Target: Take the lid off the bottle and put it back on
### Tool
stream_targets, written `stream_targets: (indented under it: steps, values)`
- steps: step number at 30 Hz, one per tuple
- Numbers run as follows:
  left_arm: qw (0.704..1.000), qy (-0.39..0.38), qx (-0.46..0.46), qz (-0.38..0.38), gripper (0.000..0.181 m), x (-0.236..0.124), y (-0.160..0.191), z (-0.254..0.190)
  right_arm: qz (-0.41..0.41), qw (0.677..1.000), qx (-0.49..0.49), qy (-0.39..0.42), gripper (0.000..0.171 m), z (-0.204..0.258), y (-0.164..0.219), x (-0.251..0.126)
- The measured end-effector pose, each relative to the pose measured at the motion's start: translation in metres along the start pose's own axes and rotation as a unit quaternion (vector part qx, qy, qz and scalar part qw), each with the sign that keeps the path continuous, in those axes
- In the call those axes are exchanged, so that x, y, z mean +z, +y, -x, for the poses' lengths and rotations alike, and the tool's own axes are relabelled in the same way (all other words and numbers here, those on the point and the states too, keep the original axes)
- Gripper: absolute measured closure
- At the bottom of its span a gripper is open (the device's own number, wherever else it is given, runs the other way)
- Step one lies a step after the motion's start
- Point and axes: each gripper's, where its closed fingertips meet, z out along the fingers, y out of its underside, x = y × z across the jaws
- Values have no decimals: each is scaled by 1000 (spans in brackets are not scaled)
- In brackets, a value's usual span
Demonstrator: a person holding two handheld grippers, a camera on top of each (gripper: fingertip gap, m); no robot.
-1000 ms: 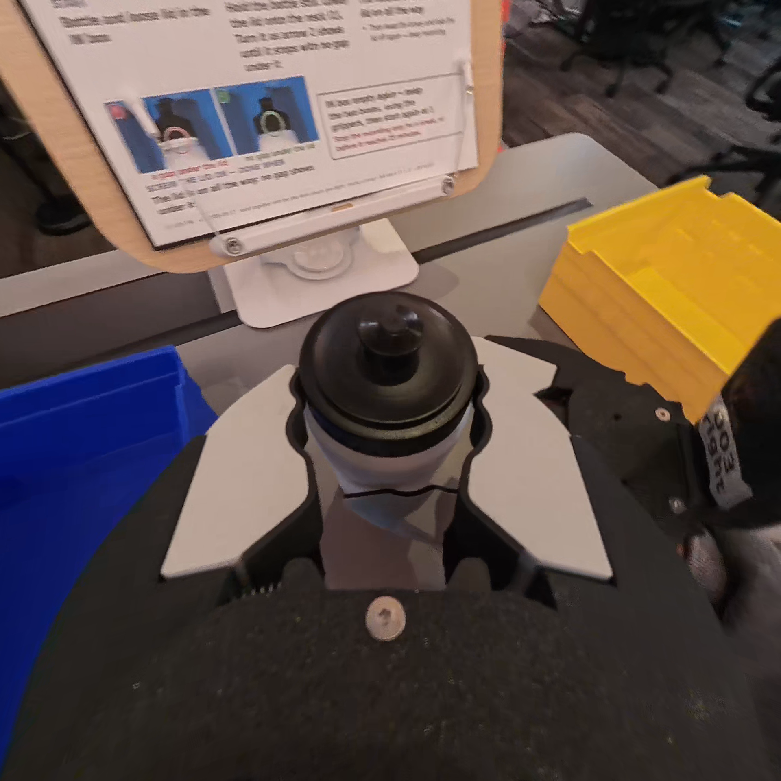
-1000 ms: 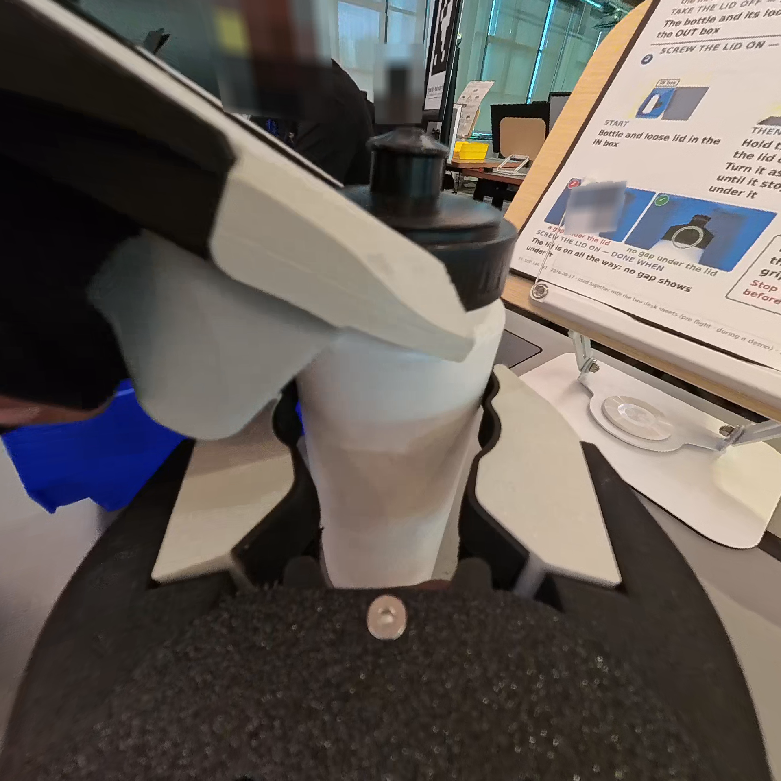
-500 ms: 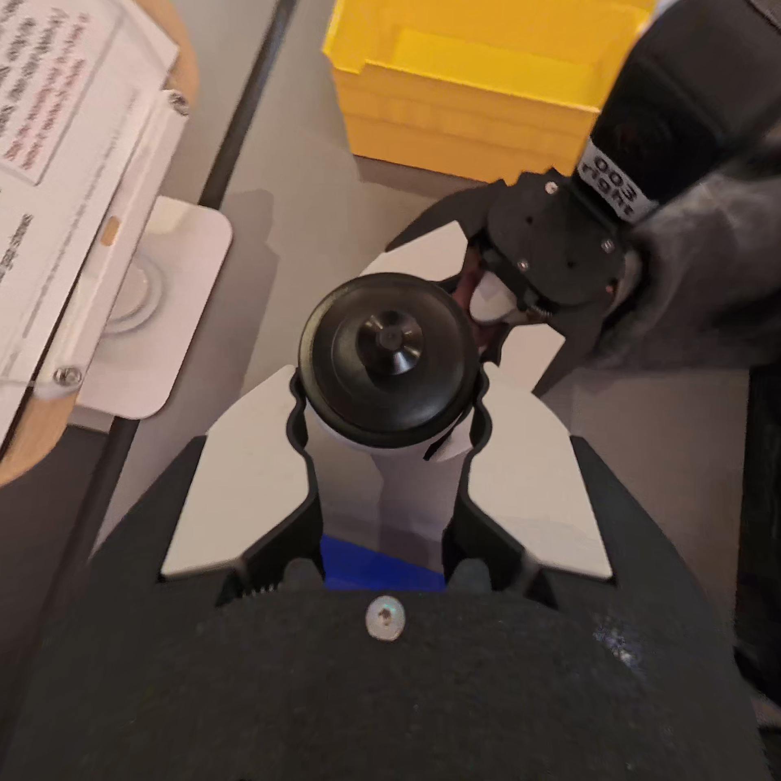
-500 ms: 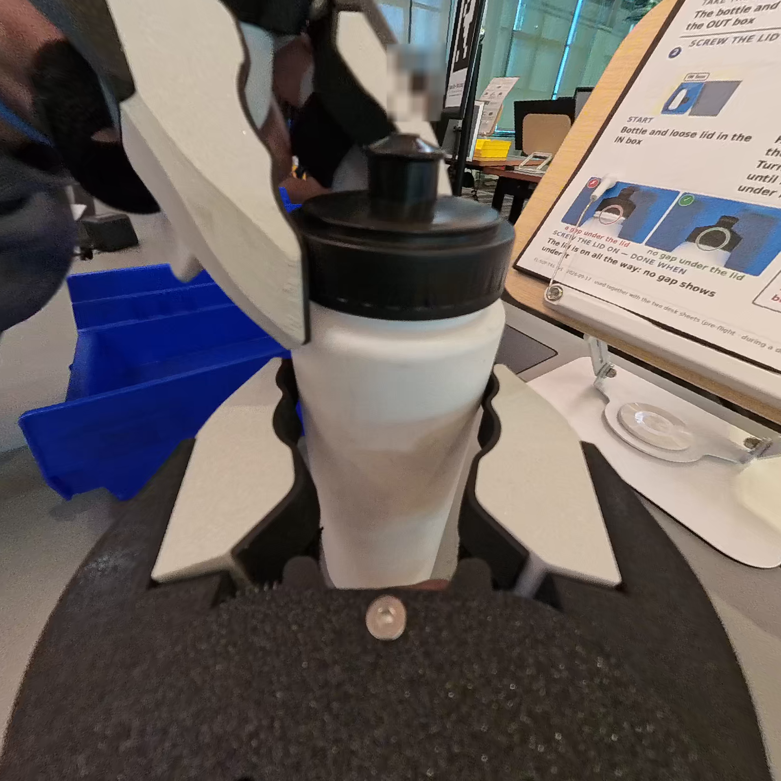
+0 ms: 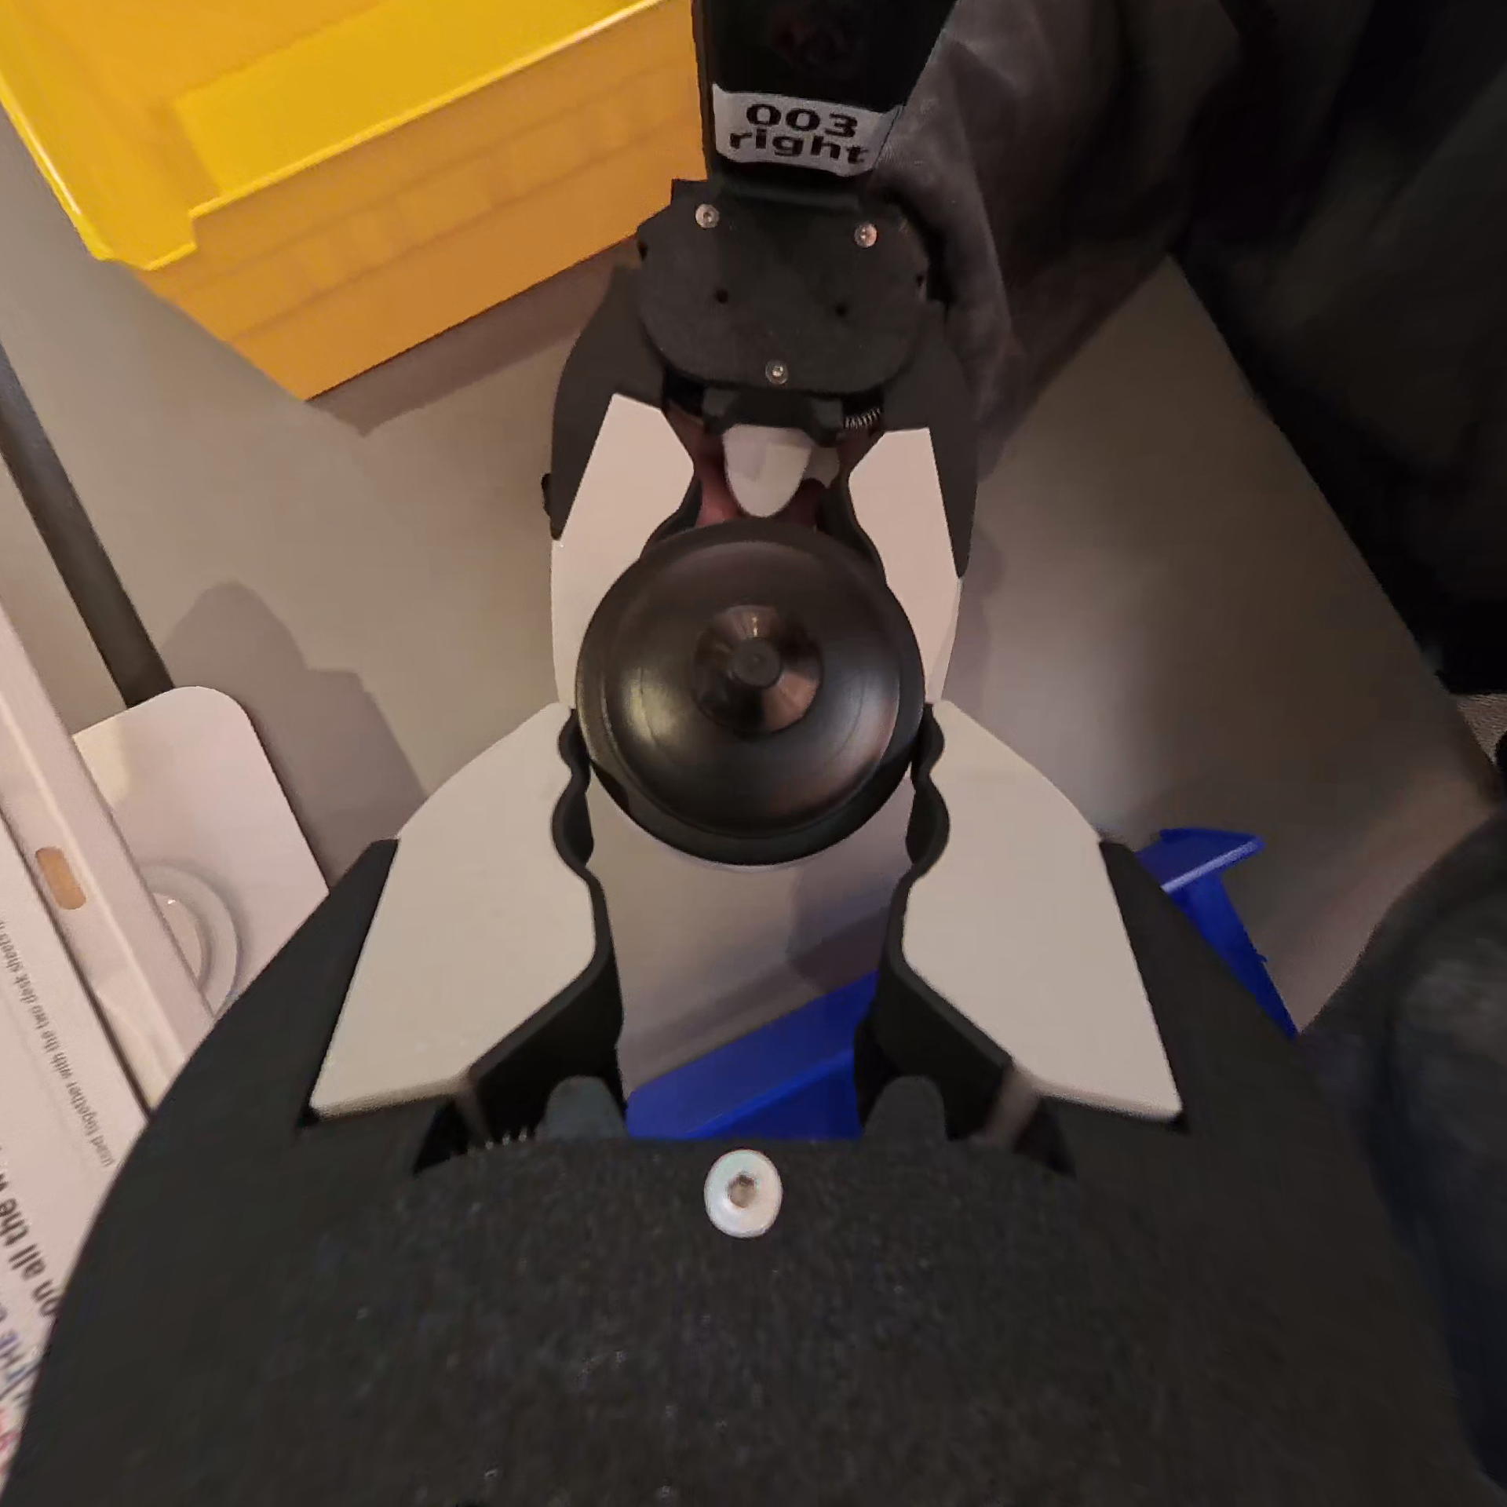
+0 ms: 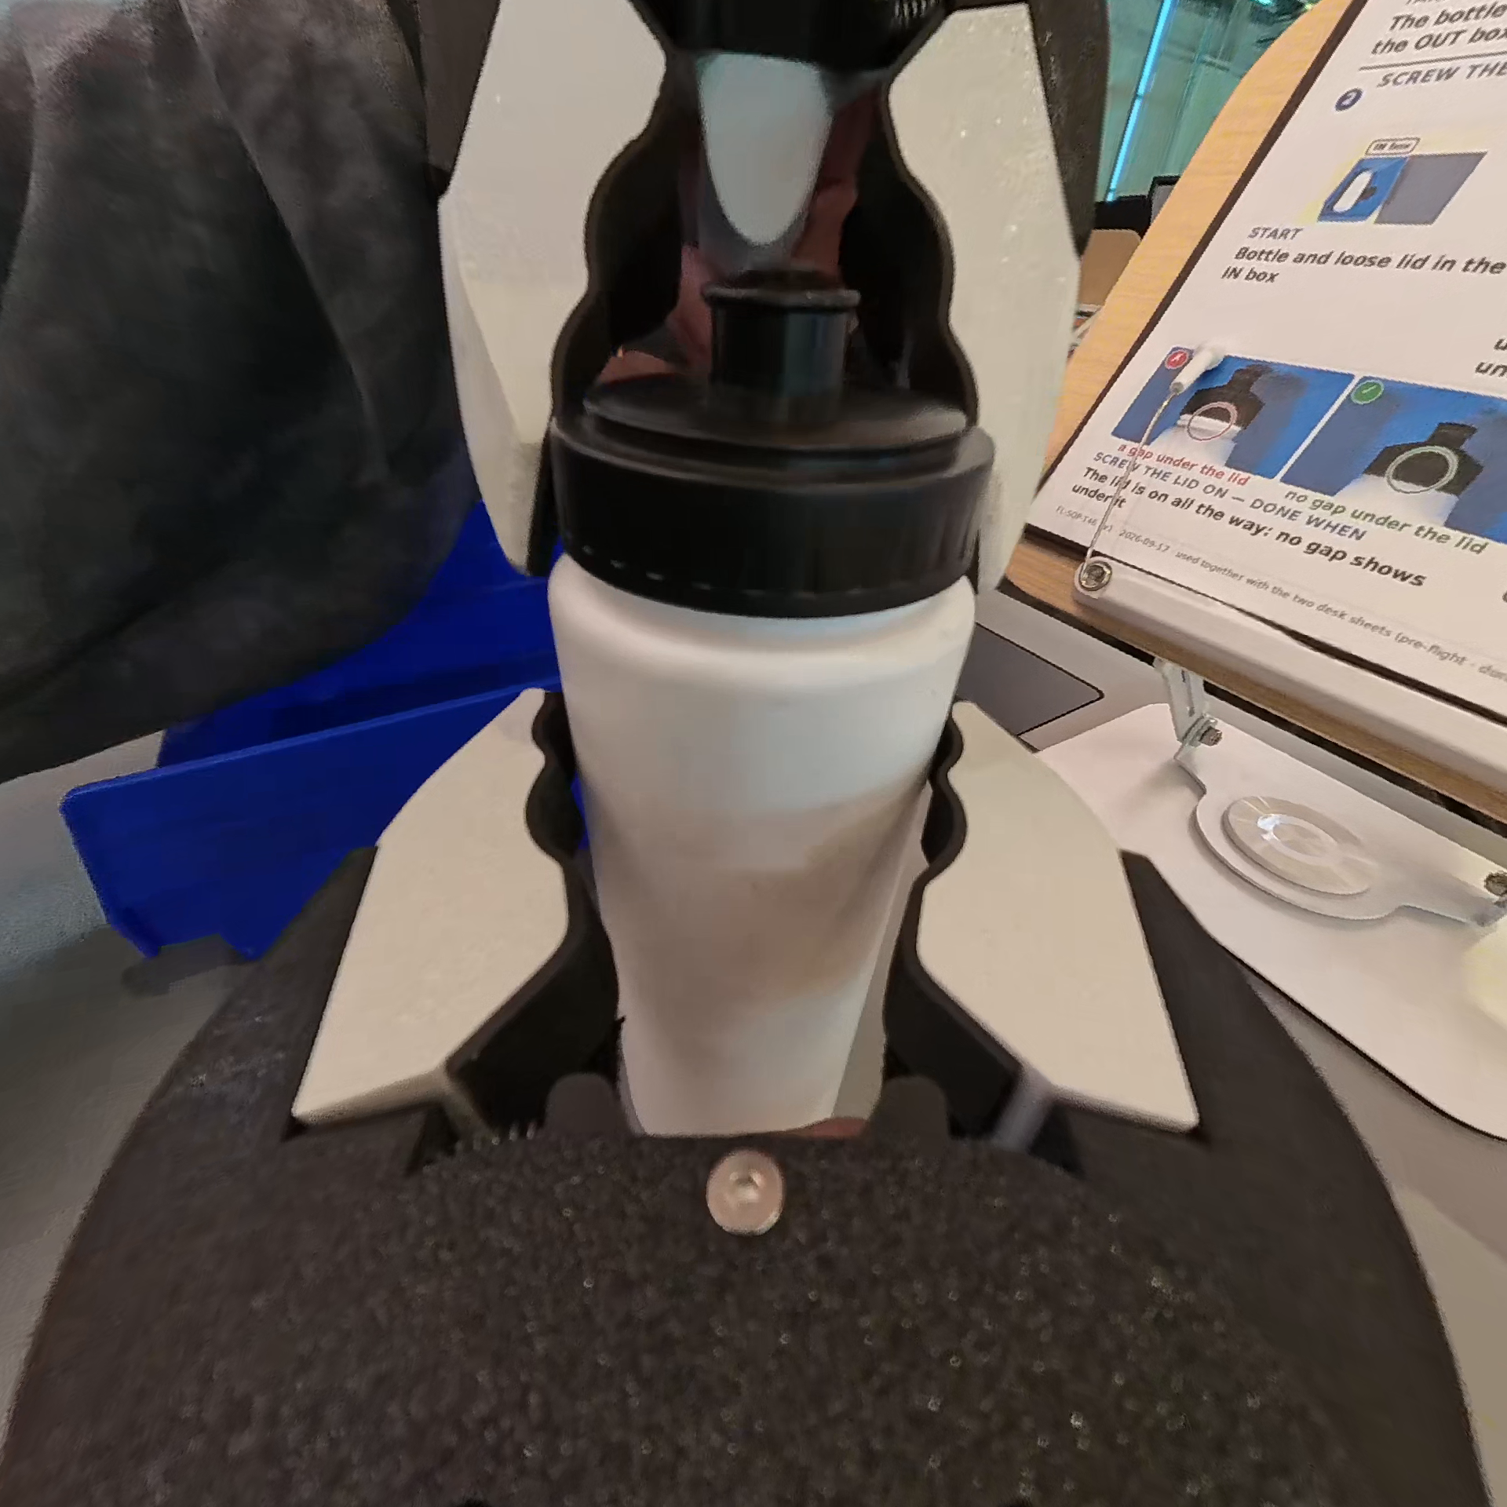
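I see the grey tabletop point(image 5: 367, 506) carrying a yellow plastic bin point(image 5: 342, 155) and a blue plastic bin point(image 6: 326, 783). My right gripper point(image 6: 754, 783) is clenched on the body of the white plastic bottle point(image 6: 758, 783), upright above the table. My left gripper point(image 5: 746, 734), pointing straight down, clasps the round black screw lid point(image 5: 742, 693), which sits on the bottle's neck.

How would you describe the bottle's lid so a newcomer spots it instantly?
Start at the grey table between the yellow bin and blue bin. There the white bottle stands upright, gripped. Its lid is the black ribbed cap with a spout, the bottle's only dark part.
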Motion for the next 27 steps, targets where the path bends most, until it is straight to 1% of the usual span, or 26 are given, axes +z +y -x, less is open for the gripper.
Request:
stream_targets:
  steps: [3, 5, 7, 8, 9, 11, 12, 14, 15, 16, 17, 18, 19, 20, 22, 24, 25, 26, 27]
  values:
    - [1000, -7, 0, 3, 105, -1, 0, -1, 2, 1000, -1, 1, 88, 0, 0, 0]
    - [999, -50, -20, -10, 100, -5, -2, 2, 3, 1000, -3, 3, 88, 1, 0, 1]
    - [992, -95, -56, -61, 91, -13, -13, 3, 4, 1000, -4, 6, 88, 1, 0, 1]
    - [984, -116, -83, -102, 85, -17, -21, 3, 4, 1000, -4, 9, 88, 1, 0, 1]
    - [973, -140, -114, -143, 85, -22, -29, 4, 5, 1000, -4, 12, 88, 2, 0, 2]
    - [938, -203, -187, -212, 80, -32, -39, 9, 4, 1000, -4, 19, 88, 2, 0, 2]
    - [912, -238, -234, -238, 79, -36, -40, 12, 3, 1000, -4, 22, 88, 2, 0, 2]
    - [850, -292, -337, -279, 81, -41, -36, 14, 4, 1000, -3, 30, 88, 2, 0, 3]
    - [814, -316, -390, -292, 87, -42, -30, 15, 5, 999, -3, 34, 87, 2, 0, 3]
    - [774, -341, -437, -305, 84, -43, -24, 15, 6, 999, -3, 37, 87, 2, 0, 3]
    - [735, -363, -470, -328, 83, -46, -20, 13, 5, 999, -3, 40, 87, 2, 0, 3]
    - [702, -380, -487, -355, 83, -46, -18, 9, 5, 999, -4, 43, 87, 2, 0, 3]
    - [674, -392, -494, -384, 83, -46, -20, 4, 6, 999, -5, 45, 87, 1, 1, 2]
    - [653, -403, -497, -405, 83, -45, -21, 0, 7, 999, -5, 46, 87, 1, 1, 2]
    - [621, -448, -501, -404, 82, -38, -16, -5, 10, 999, -4, 46, 87, 0, 1, 1]
    - [616, -487, -482, -389, 82, -30, -20, -6, 15, 999, -4, 46, 87, 0, 2, 1]
    - [615, -513, -475, -365, 82, -27, -19, -4, 16, 999, -4, 46, 87, 0, 2, 1]
    - [619, -542, -470, -319, 81, -22, -15, -1, 16, 999, -4, 47, 87, 1, 2, 1]
    - [618, -572, -474, -258, 76, -19, -5, 1, 15, 999, -5, 47, 87, 1, 2, 1]
